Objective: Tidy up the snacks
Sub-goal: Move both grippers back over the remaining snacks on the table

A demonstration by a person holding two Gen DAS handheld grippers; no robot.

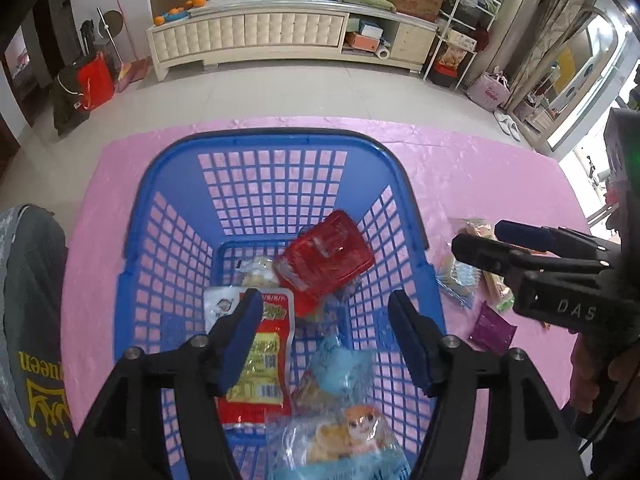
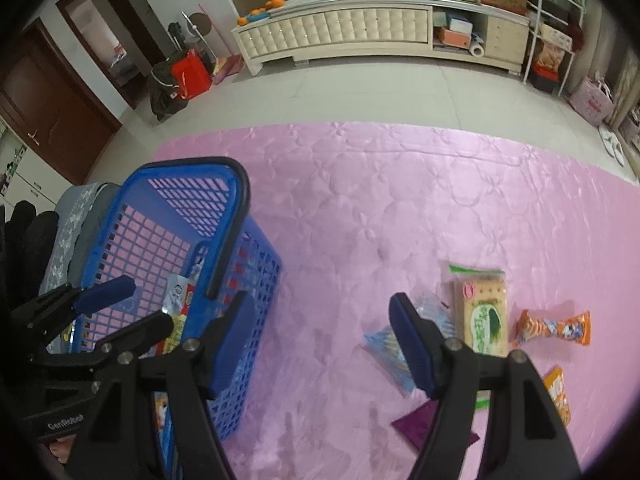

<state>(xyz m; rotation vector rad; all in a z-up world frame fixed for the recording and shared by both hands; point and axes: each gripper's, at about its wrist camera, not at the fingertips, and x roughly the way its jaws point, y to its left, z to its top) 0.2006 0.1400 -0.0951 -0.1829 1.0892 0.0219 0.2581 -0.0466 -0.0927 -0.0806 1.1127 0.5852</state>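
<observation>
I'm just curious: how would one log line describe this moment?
left gripper: open over blue basket | right gripper: open above cloth

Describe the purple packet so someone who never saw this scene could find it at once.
Start at the blue basket on the pink cloth; loose snacks lie on the cloth to its right. The purple packet is the one nearest the camera, below the cracker pack. It alone is dark, plain purple; its neighbours are orange, pale blue or cream.

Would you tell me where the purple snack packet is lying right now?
The purple packet lies on the pink cloth outside the blue basket, low in the right wrist view, below the cracker pack.
</observation>
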